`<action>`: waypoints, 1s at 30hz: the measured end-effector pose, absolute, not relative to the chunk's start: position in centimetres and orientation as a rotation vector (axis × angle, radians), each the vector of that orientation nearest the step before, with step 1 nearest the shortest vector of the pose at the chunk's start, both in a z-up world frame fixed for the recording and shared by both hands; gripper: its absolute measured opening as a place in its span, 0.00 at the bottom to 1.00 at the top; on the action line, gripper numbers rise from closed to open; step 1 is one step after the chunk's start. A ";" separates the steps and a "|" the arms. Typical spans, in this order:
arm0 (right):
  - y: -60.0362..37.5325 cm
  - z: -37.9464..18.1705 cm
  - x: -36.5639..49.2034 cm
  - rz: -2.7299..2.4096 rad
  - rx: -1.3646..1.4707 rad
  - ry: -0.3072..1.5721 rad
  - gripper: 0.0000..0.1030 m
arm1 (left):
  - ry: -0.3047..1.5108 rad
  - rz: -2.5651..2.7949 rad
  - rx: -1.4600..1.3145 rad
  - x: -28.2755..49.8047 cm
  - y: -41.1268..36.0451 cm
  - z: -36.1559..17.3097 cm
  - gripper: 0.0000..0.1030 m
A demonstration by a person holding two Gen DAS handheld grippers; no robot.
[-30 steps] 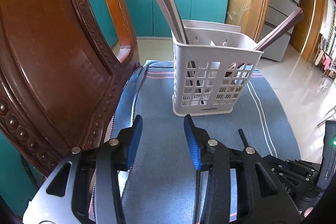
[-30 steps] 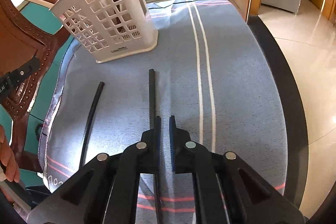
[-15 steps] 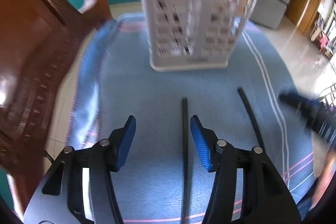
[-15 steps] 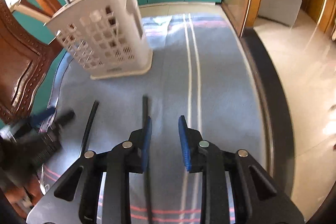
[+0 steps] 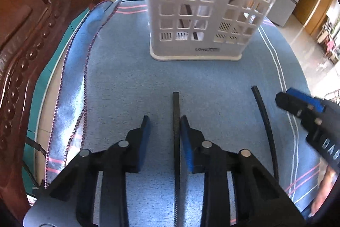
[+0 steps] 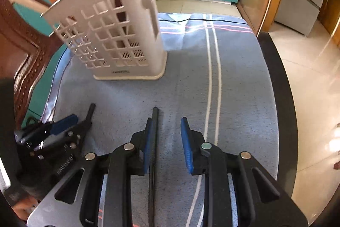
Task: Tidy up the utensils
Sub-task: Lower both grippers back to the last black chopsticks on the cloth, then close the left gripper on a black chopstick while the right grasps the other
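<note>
Two black chopsticks lie flat on the blue striped cloth (image 5: 119, 82) covering the bench, near each other and roughly parallel, both in front of the white lattice utensil basket (image 5: 204, 14), which stands upright and already holds several utensils. Left tool (image 5: 163, 133): jaws spread partway, having just been closing; the left chopstick (image 5: 176, 120) lies between the pads, right beside the right-hand pad, with a clear gap to the other pad, so not pinched. Right tool (image 6: 165, 135): jaws spread partway; the right chopstick (image 6: 154, 120) runs along the inner face of the left-hand pad, whether in contact I cannot tell; the other pad stands well clear. No grip on either stick. A carved wooden chair (image 5: 23, 39) stands at the bench's left edge.
</note>
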State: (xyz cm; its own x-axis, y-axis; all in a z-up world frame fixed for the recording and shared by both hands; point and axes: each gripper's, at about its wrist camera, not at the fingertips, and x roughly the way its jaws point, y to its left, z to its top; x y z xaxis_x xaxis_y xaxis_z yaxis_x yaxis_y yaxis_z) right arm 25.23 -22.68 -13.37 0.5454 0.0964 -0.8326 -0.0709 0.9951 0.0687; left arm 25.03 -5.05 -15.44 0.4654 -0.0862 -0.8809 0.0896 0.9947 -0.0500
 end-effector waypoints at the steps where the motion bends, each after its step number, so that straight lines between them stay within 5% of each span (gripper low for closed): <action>1: -22.5 -13.5 25.3 0.101 0.024 0.993 0.26 | 1.080 -0.107 0.005 25.0 -5.1 -15.5 0.29; 30: -20.2 -16.1 25.3 0.051 -0.102 1.012 0.30 | 1.068 -0.069 0.043 25.1 -4.9 -15.7 0.46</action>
